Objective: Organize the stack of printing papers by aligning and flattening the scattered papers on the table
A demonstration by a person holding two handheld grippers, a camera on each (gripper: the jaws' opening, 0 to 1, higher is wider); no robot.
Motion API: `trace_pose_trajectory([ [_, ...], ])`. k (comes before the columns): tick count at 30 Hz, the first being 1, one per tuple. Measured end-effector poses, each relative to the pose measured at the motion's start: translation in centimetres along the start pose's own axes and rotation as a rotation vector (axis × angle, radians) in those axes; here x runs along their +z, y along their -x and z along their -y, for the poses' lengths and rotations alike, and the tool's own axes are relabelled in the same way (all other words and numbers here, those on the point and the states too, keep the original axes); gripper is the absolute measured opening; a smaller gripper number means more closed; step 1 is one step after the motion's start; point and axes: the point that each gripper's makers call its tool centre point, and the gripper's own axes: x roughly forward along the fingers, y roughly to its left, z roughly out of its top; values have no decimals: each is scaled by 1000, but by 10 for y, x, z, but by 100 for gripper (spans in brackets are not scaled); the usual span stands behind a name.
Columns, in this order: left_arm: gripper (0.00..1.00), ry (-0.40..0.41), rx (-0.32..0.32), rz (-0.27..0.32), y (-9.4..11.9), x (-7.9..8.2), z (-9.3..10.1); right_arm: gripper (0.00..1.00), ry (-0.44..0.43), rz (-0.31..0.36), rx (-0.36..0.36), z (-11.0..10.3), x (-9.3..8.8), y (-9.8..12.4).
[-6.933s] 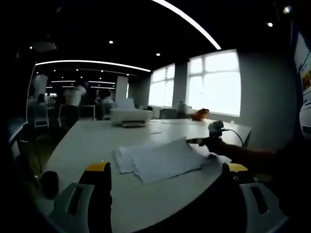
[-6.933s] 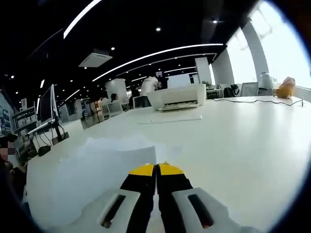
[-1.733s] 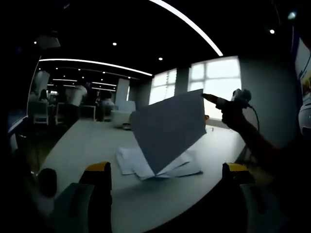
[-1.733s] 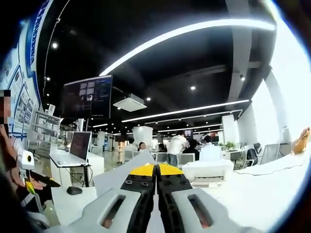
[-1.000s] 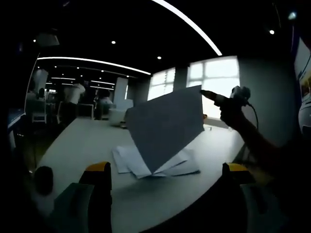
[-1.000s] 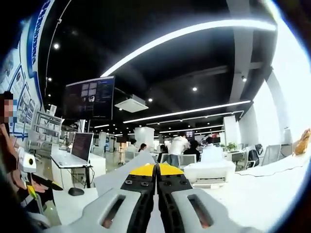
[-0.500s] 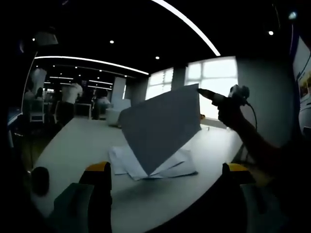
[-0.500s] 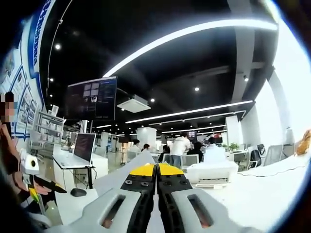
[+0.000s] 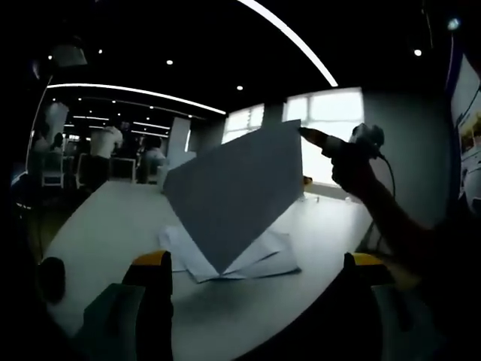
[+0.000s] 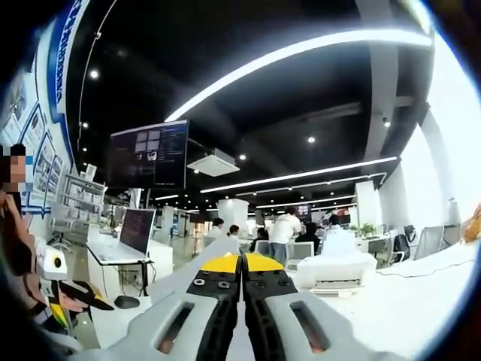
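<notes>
Roughly, left to right across the room:

Item: left claw [image 9: 259, 263]. Jaws wide apart, holding nothing, hovering low over the near edge of the surface [image 9: 98, 226].

Item: loose papers [image 9: 255, 259]. Several white sheets fanned untidily, lying flat mid-surface, edges out of line.

Item: lifted sheet [image 9: 233, 192]. One corner is pinched high at the right; the opposite corner reaches down to the pile. It hangs nearly flat and looks thin, light and limp, likely to crease if pinched hard, and prone to slide on the smooth top. Best taken at an edge or corner with a shallow bite, or pressed flat from above.

Item: right claw [image 9: 312, 135]. Jaws closed tight on that raised corner; the right gripper view shows its tips [image 10: 242, 263] pressed together with pale paper between.

Item: printer [image 10: 334, 267], far end, untouched.
</notes>
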Motion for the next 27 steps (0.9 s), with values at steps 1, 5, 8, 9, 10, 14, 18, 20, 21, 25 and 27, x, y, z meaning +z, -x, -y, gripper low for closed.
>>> trace_pose_trajectory([
  [1, 97, 2, -1, 1, -1, 0, 0, 0, 0, 2, 2, -1, 1, -1],
  [5, 97, -7, 4, -6, -4, -2, -2, 0, 4, 7, 10, -4, 5, -3],
  [8, 97, -10, 10, -4, -4, 0, -4, 0, 5, 12, 12, -5, 7, -3],
  [9, 97, -9, 12, 1, -3, 1, -5, 0, 3, 15, 13, -6, 8, -3],
  [10, 97, -8, 14, 3, -3, 1, -7, 0, 1, 18, 14, -7, 9, -3],
  [14, 97, -12, 28, -1, -4, 1, -14, 0, 2, 22, 29, -15, 12, -4],
  [18, 97, -15, 46, 9, -4, 6, -24, 0, 14, 24, 42, -21, 15, -5],
  [20, 97, -15, 53, 14, -5, 6, -26, 0, 14, 26, 46, -22, 17, -4],
  [21, 97, -17, 56, 12, -5, 6, -27, 0, 18, 27, 48, -23, 18, -4],
  [25, 97, -15, 62, 10, -5, 5, -32, 0, 26, 32, 59, -27, 24, -1],
  [27, 97, -14, 65, 12, -4, 6, -33, 0, -28, 43, 105, -35, 27, 2],
])
